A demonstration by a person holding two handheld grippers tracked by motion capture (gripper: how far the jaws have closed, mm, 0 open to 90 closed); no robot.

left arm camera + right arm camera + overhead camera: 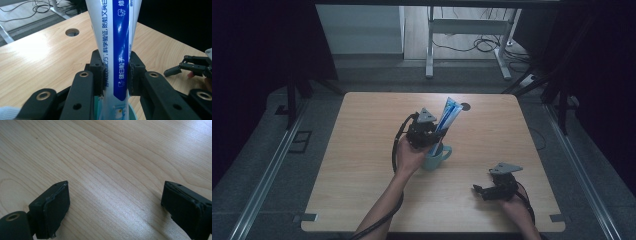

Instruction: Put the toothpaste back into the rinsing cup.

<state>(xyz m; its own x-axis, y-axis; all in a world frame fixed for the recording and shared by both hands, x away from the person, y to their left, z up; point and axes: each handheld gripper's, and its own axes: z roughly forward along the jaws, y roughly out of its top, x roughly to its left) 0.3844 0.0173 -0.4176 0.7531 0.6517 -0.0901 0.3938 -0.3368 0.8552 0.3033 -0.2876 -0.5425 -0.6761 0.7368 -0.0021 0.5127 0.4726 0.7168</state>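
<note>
Now the left gripper (115,75) clamps a toothpaste tube (117,50) upright over the teal mug (438,158); right of the mug, the right gripper (115,207) gapes wide

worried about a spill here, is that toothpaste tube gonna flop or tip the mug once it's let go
The toothpaste tube looks fairly stiff where the left gripper clamps it. It leans tall out of the small mug, so it will probably slump against the rim. The mug looks squat with a handle, so it likely stays put.
</note>
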